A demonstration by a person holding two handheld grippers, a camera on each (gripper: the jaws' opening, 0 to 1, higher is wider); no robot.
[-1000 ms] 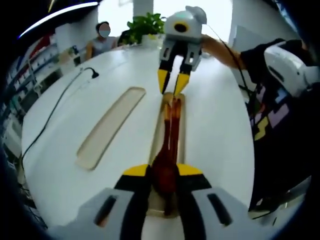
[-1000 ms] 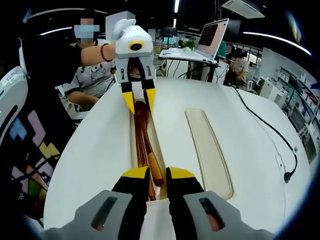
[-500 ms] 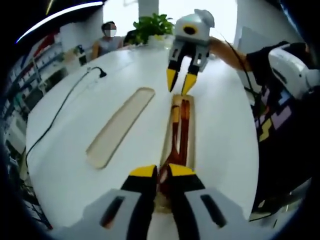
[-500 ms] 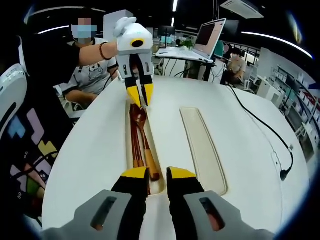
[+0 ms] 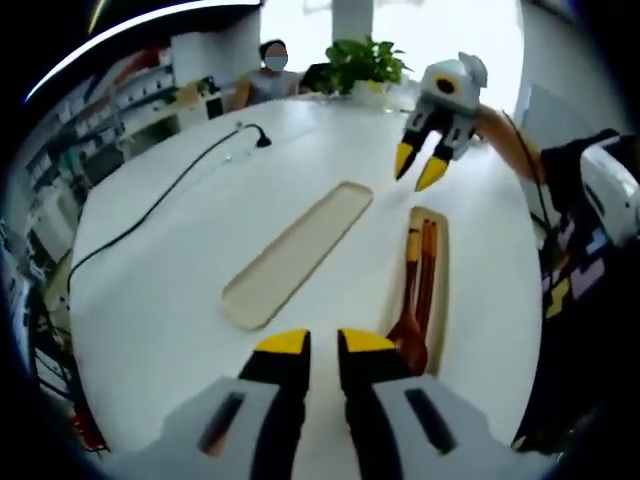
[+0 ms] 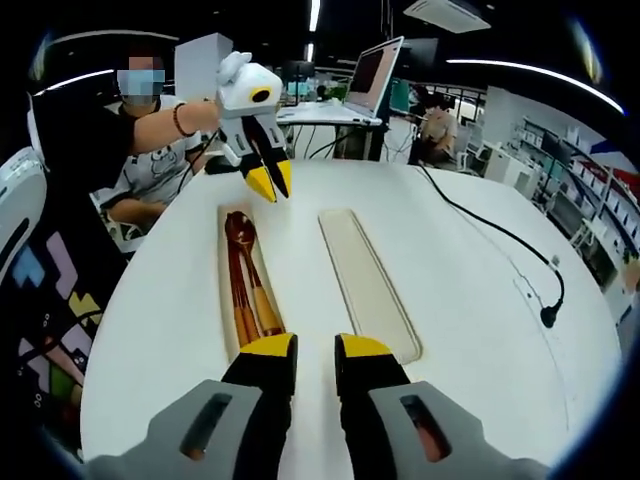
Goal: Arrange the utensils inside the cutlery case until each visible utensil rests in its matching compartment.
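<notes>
A long cream cutlery case (image 5: 442, 262) (image 6: 224, 290) lies on the white table. In it, side by side, rest a dark wooden spoon (image 5: 409, 318) (image 6: 240, 228) and brown chopsticks (image 5: 429, 268) (image 6: 240, 300). My left gripper (image 5: 323, 344) (image 6: 268, 182) hovers off the spoon-bowl end of the case, jaws together and holding nothing. My right gripper (image 6: 315, 349) (image 5: 419, 167) hangs above the handle end, its yellow tips a little apart and empty. A second shallow cream tray (image 5: 296, 256) (image 6: 365, 282), like a lid, lies empty beside the case.
A black cable with a plug (image 5: 256, 134) (image 6: 547, 316) runs over the table's far side. A potted plant (image 5: 366, 64) and a laptop (image 6: 375, 75) stand at the table's ends. A person's forearm (image 6: 190, 112) holds the left gripper; people sit beyond the table.
My left gripper's jaws were apart around the spoon's bowl; they have come together and risen off the case. Both grippers have pulled back and sideways. Spoon and chopsticks stay in the case.
</notes>
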